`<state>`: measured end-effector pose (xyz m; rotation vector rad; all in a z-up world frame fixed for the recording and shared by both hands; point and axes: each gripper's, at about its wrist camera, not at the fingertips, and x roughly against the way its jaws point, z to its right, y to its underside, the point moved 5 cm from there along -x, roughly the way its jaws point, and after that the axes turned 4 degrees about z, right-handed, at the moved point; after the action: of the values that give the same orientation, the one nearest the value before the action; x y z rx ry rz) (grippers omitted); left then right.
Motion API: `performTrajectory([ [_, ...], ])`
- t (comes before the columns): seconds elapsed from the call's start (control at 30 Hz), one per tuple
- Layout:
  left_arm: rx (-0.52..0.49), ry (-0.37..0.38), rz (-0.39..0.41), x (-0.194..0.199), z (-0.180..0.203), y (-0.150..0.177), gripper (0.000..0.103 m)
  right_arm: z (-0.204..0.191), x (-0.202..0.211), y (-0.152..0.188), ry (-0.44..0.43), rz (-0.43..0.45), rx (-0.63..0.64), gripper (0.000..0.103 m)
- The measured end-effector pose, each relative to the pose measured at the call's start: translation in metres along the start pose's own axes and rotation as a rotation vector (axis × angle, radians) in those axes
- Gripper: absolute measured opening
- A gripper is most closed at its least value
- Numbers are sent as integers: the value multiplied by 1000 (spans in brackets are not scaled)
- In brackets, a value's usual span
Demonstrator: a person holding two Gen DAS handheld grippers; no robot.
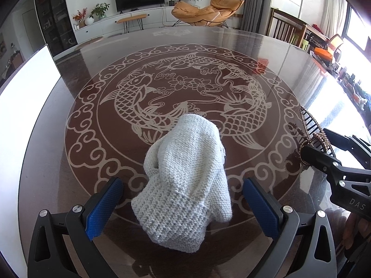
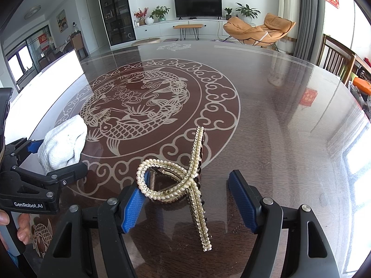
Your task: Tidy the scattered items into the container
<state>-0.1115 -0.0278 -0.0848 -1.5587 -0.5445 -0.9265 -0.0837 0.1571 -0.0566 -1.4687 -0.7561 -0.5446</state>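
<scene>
Lettering first: "GenRobot.AI" is printed on my left gripper [image 2: 58,162] body in the right wrist view, and "DAS" on my right gripper [image 2: 187,199] in the left one. Both tools tilt down at the table [image 1: 266,53]. My left jaws stand open around the white knitted cloth [image 1: 185,180], pads apart from it. My right jaws are spread too; the pearl hair claw [image 2: 183,185] sits between them, its loop just at the left pad [image 2: 134,206]. A hand [image 2: 14,227] grips the left handle.
</scene>
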Motion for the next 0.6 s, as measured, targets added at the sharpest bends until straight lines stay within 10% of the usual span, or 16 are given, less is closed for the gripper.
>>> performTrajectory([
  [0.33, 0, 3, 41, 6, 2, 3, 100, -6, -2, 1, 16, -8, 22, 74],
  [0.4, -5, 9, 100, 13, 4, -1, 42, -6, -1, 1, 12, -7, 20, 74],
  [0.5, 18, 59, 108, 15, 4, -2, 36, -2, 4, 0, -38, 18, -12, 45],
  [0.6, 30, 70, 111, 26, 4, 3, 35, -1, 8, 3, -50, 18, -31, 43],
])
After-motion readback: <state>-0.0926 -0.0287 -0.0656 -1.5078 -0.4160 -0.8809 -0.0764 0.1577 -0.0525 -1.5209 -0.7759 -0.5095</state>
